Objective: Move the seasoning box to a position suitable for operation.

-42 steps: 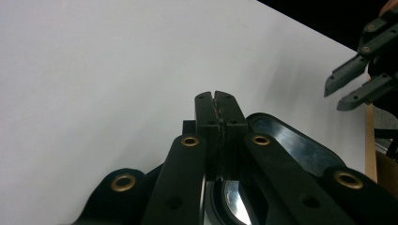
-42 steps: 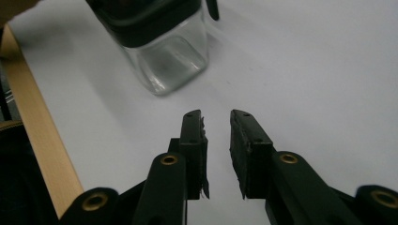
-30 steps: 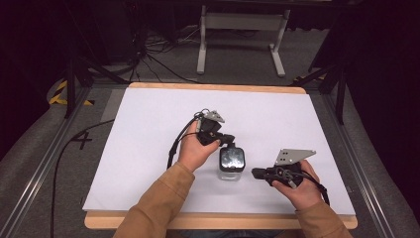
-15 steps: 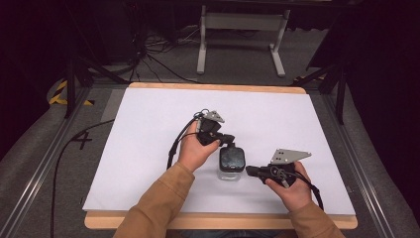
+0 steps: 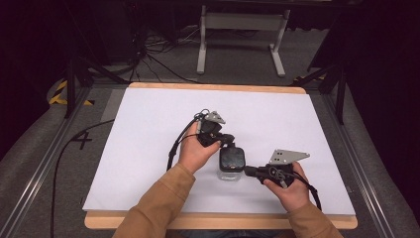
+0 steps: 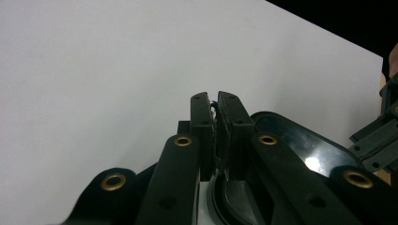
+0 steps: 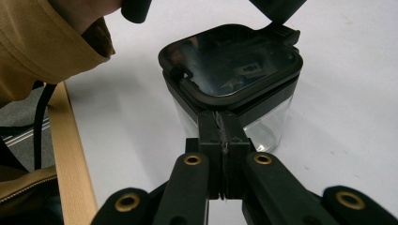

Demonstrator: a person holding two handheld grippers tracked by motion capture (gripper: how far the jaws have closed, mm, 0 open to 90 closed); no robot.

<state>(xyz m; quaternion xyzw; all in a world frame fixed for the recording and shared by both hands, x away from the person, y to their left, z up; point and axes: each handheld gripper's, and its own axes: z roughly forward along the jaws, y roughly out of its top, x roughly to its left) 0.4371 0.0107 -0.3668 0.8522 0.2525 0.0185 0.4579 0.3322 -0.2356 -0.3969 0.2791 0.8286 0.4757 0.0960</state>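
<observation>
left tool (image 5: 229,141) — jaws just eased apart at container (image 5: 231,163) lid's far edge; right tool (image 5: 249,171) — clenched, at lid's near edge

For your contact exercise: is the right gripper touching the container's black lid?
Touching. In the right gripper view, the shut right gripper presses its tips against the black lid's near edge.
</observation>
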